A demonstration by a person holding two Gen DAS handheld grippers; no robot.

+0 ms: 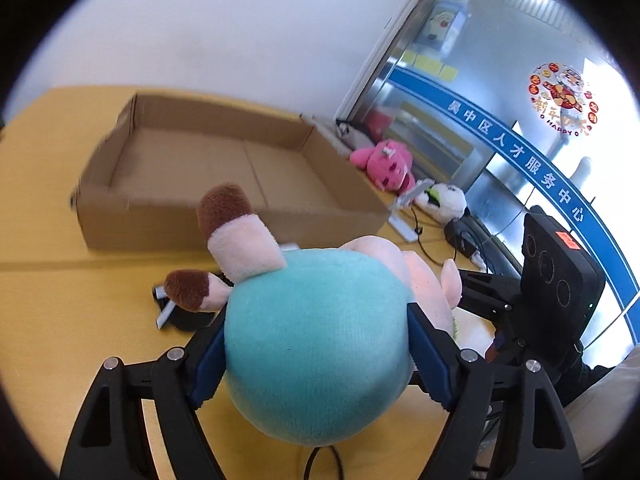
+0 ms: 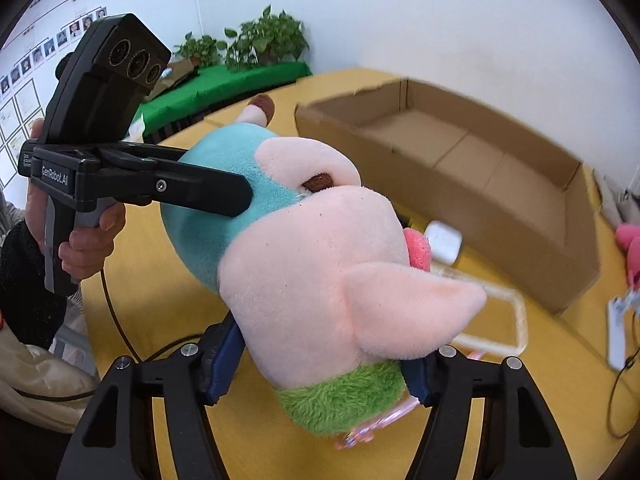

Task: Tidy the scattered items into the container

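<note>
A plush pig (image 1: 316,344) with a teal body, pink head and brown hooves is held off the yellow table between both grippers. My left gripper (image 1: 316,360) is shut on its teal body. My right gripper (image 2: 320,364) is shut on its pink and green head end (image 2: 320,280). The left gripper (image 2: 192,190) shows in the right wrist view, clamped on the teal side. The open cardboard box (image 1: 224,168) lies just beyond the pig; it also shows in the right wrist view (image 2: 460,168).
A pink plush (image 1: 386,164) and a white plush (image 1: 444,200) lie right of the box with cables. A small dark item (image 1: 176,312) lies under the pig's hooves. A white case (image 2: 442,242) and a clear frame (image 2: 500,320) lie before the box.
</note>
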